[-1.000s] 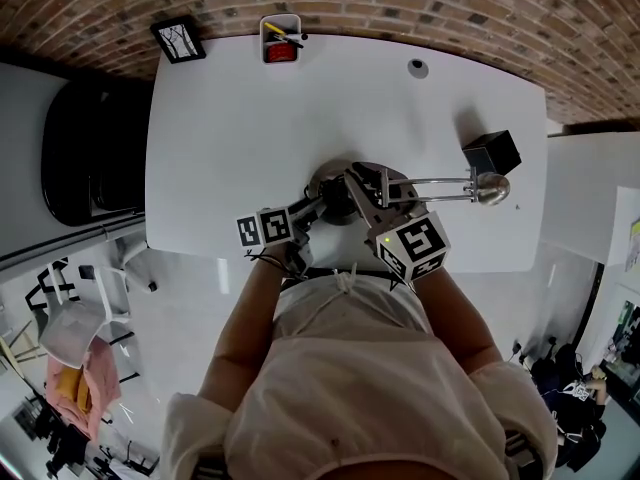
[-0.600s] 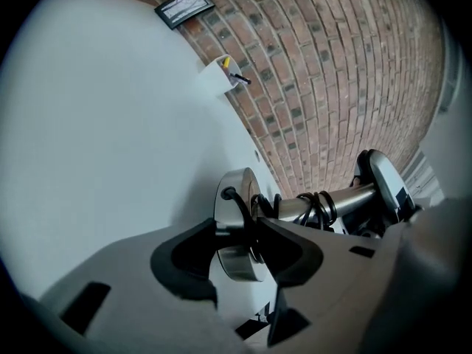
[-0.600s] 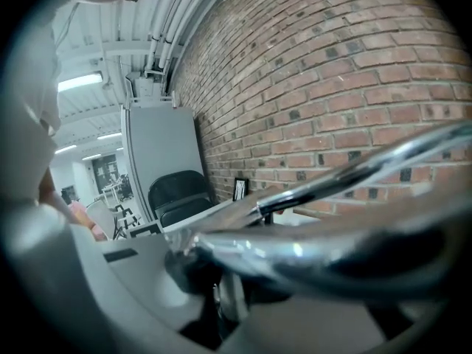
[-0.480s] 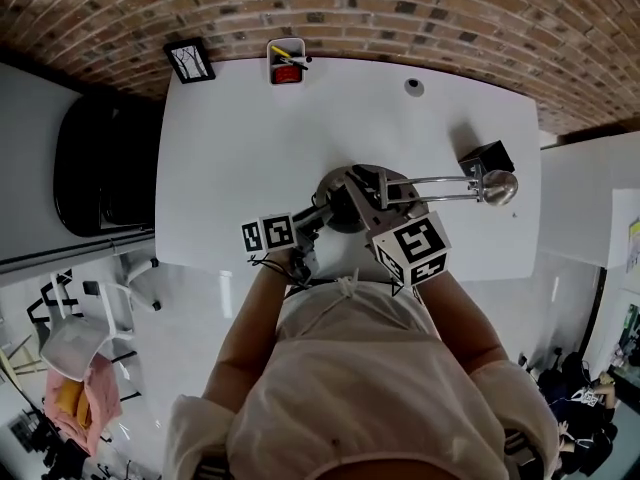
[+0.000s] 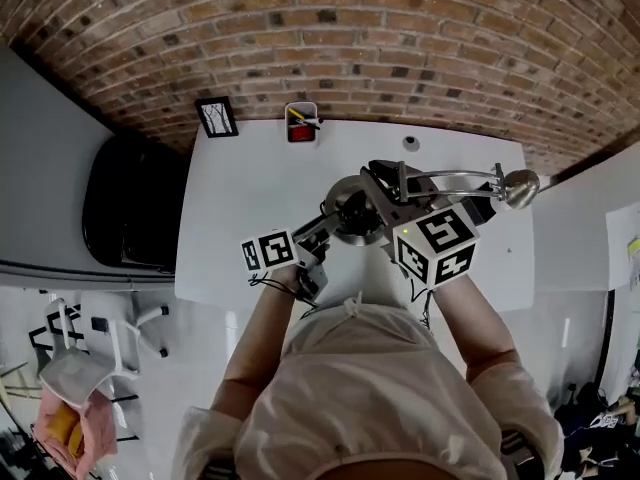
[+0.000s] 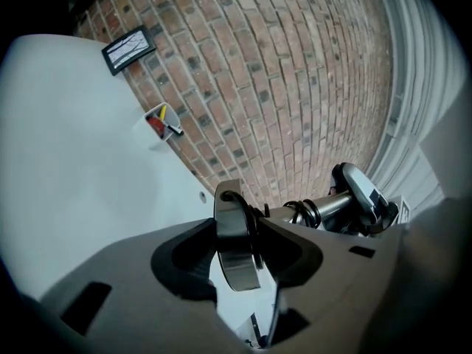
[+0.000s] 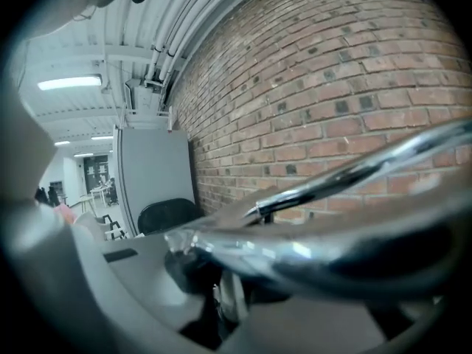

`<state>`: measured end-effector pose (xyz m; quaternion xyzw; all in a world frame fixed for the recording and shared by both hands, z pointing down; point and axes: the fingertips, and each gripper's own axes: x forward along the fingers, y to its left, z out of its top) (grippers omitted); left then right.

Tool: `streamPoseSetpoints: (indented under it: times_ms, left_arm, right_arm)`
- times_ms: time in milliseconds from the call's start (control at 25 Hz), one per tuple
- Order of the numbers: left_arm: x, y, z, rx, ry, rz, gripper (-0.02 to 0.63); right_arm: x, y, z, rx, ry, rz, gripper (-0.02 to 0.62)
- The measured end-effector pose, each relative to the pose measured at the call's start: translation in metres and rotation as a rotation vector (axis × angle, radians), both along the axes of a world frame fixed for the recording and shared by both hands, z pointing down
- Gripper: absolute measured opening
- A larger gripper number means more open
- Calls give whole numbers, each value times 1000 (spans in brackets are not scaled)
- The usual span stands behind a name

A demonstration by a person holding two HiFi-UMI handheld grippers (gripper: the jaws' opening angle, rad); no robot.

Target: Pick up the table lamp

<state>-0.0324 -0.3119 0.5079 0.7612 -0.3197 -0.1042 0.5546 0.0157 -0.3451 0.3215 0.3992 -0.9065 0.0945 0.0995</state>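
Note:
The table lamp hangs above the white table (image 5: 245,183), carried by both grippers. My left gripper (image 5: 335,220) is shut on the rim of its round metal base (image 5: 352,211), with the jaws still closing tighter. In the left gripper view the base (image 6: 234,231) stands edge-on between the pads of the left gripper (image 6: 236,253). My right gripper (image 5: 388,194) is shut on the chrome arm (image 5: 450,179) close to the base. That arm runs right to the rounded lamp head (image 5: 521,186). The chrome arm (image 7: 346,179) crosses the right gripper view, blurred.
A small picture frame (image 5: 217,117) and a white pen cup (image 5: 301,123) stand at the table's far edge by the brick wall (image 5: 400,38). A small round fitting (image 5: 410,143) sits in the tabletop. A black chair (image 5: 130,203) is left of the table.
Both grippers have risen with the lamp, which now hangs off the table. The lamp head has swung up and right, and the view now shows more of the wall.

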Motion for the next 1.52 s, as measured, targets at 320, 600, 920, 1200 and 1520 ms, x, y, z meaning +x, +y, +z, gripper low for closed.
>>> streamPoseSetpoints:
  times_ms: [320,600,920,1200,1520]
  left_arm:
    - [2,-17,-65,115,64,-3,175]
    - [11,-21,-96,161,81,22,175]
    - [14,-8,-84,122,74,41,175]
    - [10,-2,-73,96,60,36,175]
    - [10,-1,-63,76,65,39,175]
  right_arm:
    - [-2,-6,-66,67,21,-17,64]
    - [5,-4,-98,97,31,-21,64]
    - [9,2,-85,57,26,-8,64]
    - [6,5,-73,41,26,-9,64]
    - [6,5,-63,30,26,4,64]
